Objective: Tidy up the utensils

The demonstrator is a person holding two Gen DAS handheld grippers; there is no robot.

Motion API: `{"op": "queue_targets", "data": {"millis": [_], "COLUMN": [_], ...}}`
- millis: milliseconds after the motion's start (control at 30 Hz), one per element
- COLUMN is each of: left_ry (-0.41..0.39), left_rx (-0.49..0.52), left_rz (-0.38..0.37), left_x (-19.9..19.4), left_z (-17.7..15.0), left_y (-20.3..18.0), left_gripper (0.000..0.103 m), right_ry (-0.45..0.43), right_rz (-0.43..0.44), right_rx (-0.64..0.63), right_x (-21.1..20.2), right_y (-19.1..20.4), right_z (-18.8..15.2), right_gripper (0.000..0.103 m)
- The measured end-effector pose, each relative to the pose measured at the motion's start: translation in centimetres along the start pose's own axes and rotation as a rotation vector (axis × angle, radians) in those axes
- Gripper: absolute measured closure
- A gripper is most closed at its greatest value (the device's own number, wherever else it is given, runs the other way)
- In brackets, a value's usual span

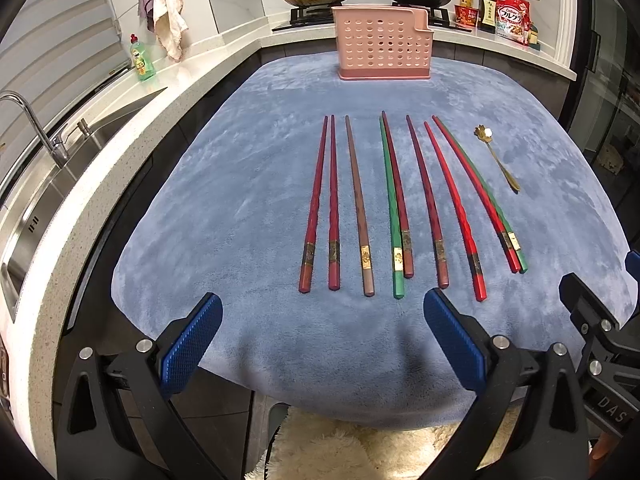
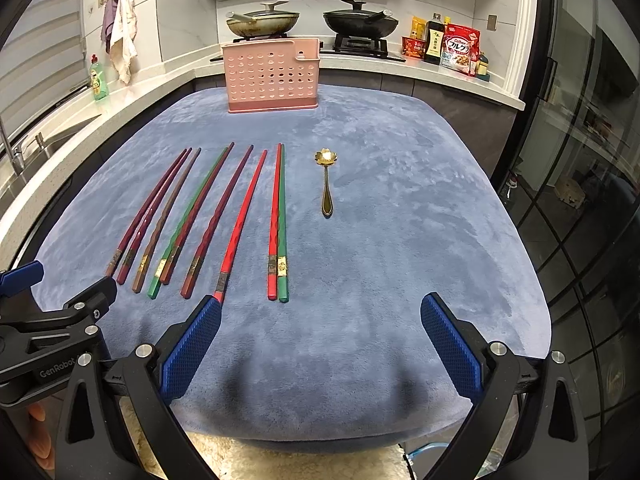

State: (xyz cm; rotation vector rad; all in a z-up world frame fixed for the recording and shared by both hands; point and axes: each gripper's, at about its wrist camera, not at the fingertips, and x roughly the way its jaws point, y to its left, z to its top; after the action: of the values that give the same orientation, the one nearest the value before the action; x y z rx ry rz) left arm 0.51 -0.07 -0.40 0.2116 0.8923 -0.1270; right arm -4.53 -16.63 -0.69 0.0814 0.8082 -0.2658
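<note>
A big blue cloth point(image 1: 248, 208) covers the table, and everything sits on it. A white counter point(image 1: 120, 120) runs along the far side of the cloth, with two pans point(image 2: 264, 22) and some food packs point(image 2: 460, 50) on it.

The pink holder point(image 2: 273, 76) stands upright at the far end of the cloth. It has many small holes in its wall.

In the middle of the cloth, nearer than the holder, nine chopsticks point(image 2: 240, 220) lie side by side in a row. Some are dark red, some bright red, two are green and one is brown. Their thin tips point at the holder. A red one and a green one point(image 2: 282, 220) at the end of the row touch each other.

Just beside that end of the row lies a small gold spoon point(image 2: 326, 178). Its flower-shaped bowl points at the holder.

The left gripper point(image 1: 320, 332) hangs over the near edge of the cloth, wide apart and holding nothing. The right gripper point(image 2: 320, 332) hangs over the same edge, just beside the left one, also wide apart with nothing in it.
</note>
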Motion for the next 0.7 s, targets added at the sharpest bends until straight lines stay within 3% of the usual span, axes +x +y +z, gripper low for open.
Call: {"op": "queue_targets", "data": {"millis": [700], "left_ry": [0.007], "left_rx": [-0.004], "left_rz": [-0.005], "left_x": [0.17], "left_z": [0.04], "left_y": [-0.07], "left_gripper": [0.007], "right_ry": [0.002], "right_rz": [-0.001], "right_rx": [-0.002], "right_x": [0.11], "right_y": [0.17], "right_z": [0.05], "right_gripper": [0.007]}}
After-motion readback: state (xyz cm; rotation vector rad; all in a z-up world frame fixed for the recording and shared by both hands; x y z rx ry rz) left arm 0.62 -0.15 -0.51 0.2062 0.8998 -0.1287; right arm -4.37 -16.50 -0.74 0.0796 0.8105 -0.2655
